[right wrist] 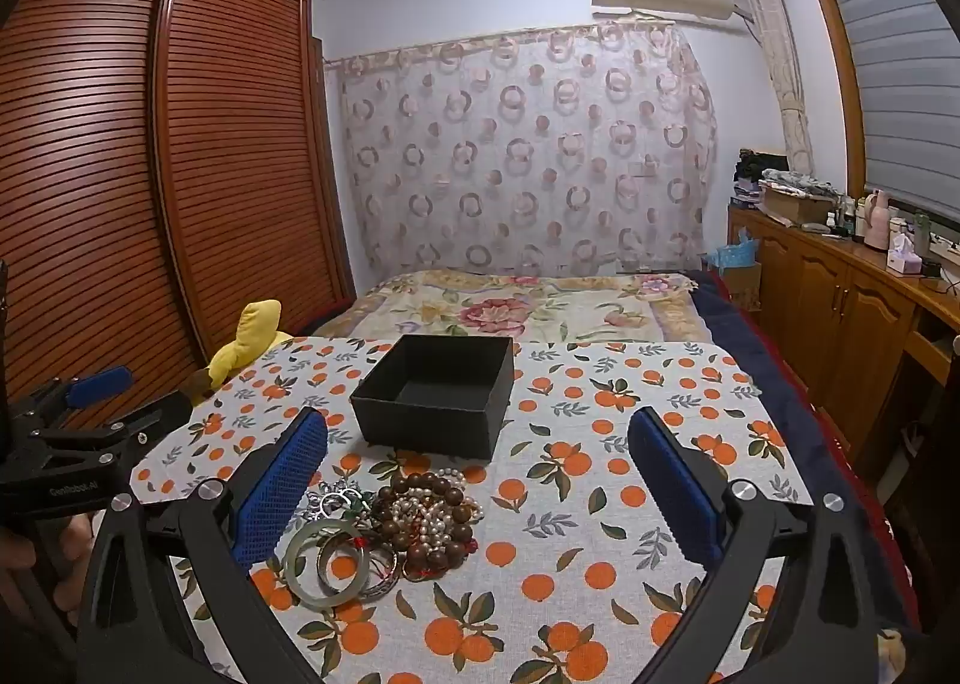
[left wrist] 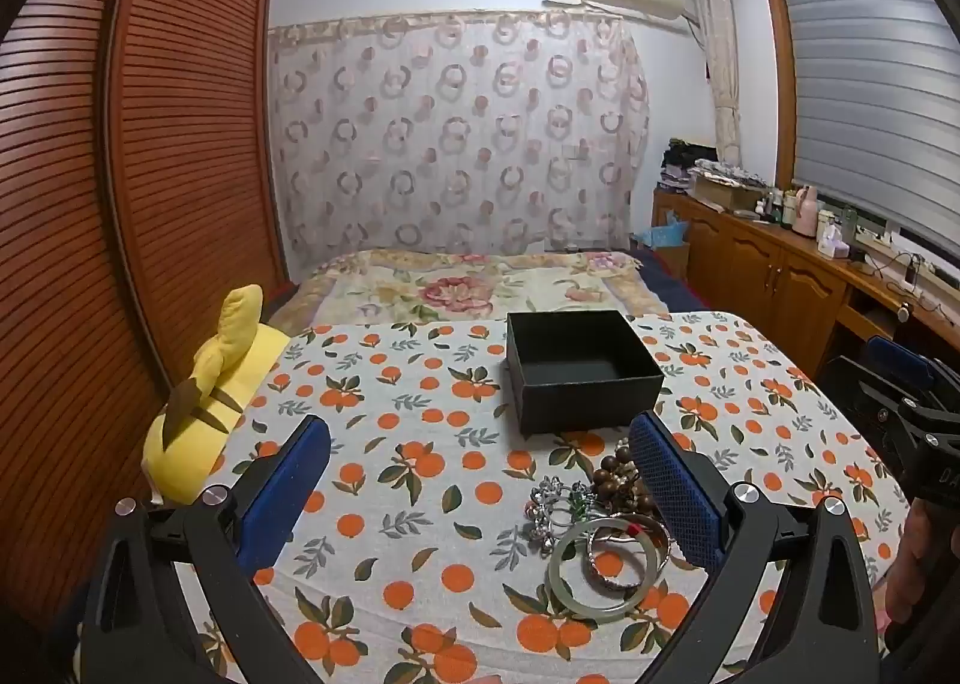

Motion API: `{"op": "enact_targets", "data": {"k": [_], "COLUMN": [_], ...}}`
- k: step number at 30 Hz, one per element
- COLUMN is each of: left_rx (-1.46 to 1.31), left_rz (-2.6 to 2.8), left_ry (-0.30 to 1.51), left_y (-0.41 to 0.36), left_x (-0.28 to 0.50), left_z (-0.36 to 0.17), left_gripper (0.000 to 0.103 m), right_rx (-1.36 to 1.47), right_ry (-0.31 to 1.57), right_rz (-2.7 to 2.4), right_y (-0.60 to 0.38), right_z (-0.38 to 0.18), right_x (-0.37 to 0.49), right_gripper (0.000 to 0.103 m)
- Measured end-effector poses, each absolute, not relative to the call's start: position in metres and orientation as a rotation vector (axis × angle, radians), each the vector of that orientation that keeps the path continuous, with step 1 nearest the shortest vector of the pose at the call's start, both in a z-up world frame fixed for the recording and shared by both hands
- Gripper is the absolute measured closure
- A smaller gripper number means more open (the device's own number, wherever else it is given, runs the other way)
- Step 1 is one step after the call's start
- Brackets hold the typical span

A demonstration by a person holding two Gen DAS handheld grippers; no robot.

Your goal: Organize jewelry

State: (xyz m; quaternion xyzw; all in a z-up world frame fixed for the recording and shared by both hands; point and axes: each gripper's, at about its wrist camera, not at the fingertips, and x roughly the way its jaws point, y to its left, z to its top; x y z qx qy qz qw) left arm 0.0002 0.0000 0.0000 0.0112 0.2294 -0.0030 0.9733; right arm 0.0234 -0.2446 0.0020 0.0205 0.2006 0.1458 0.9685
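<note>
A pile of jewelry lies on the orange-print tablecloth (left wrist: 420,384): a pale green bangle (left wrist: 603,567), a silver bracelet (left wrist: 618,561), brown wooden beads (left wrist: 618,480) and silver trinkets (left wrist: 549,501). In the right wrist view the bangle (right wrist: 327,561), wooden beads (right wrist: 432,510) and a pearl strand (right wrist: 435,522) show. An empty black box (left wrist: 579,369) (right wrist: 438,393) stands behind the pile. My left gripper (left wrist: 480,480) is open, the pile by its right finger. My right gripper (right wrist: 477,480) is open, the pile near its left finger.
A yellow plush toy (left wrist: 210,396) sits at the table's left edge. Behind the table is a bed with a floral blanket (left wrist: 480,282). A wooden wardrobe (left wrist: 120,174) stands at left, a wooden counter (left wrist: 780,252) with bottles at right.
</note>
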Motion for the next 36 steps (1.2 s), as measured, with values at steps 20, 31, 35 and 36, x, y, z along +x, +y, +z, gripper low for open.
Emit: {"op": "enact_targets", "data": {"k": [20, 31, 35, 36], "left_rx": [0.026, 0.025, 0.027, 0.027], "left_rz": [-0.001, -0.001, -0.001, -0.002], "left_ry": [0.454, 0.453, 0.452, 0.452], "left_y": [0.0004, 0.0006, 0.0002, 0.0004], "left_x": [0.0001, -0.0001, -0.0001, -0.0002], "left_z": [0.0001, 0.0002, 0.0001, 0.0002], "left_gripper": [0.006, 0.006, 0.006, 0.006], "right_rx": [0.043, 0.044, 0.044, 0.045], "right_ry": [0.406, 0.406, 0.406, 0.406], "right_rz": [0.293, 0.293, 0.293, 0.294], "right_y": [-0.2442, -0.2439, -0.2438, -0.2438], "right_z": [-0.0002, -0.0011, -0.0012, -0.0012], "right_x": [0.023, 0.0234, 0.0235, 0.0236], "right_gripper": [0.002, 0.002, 0.002, 0.002]}}
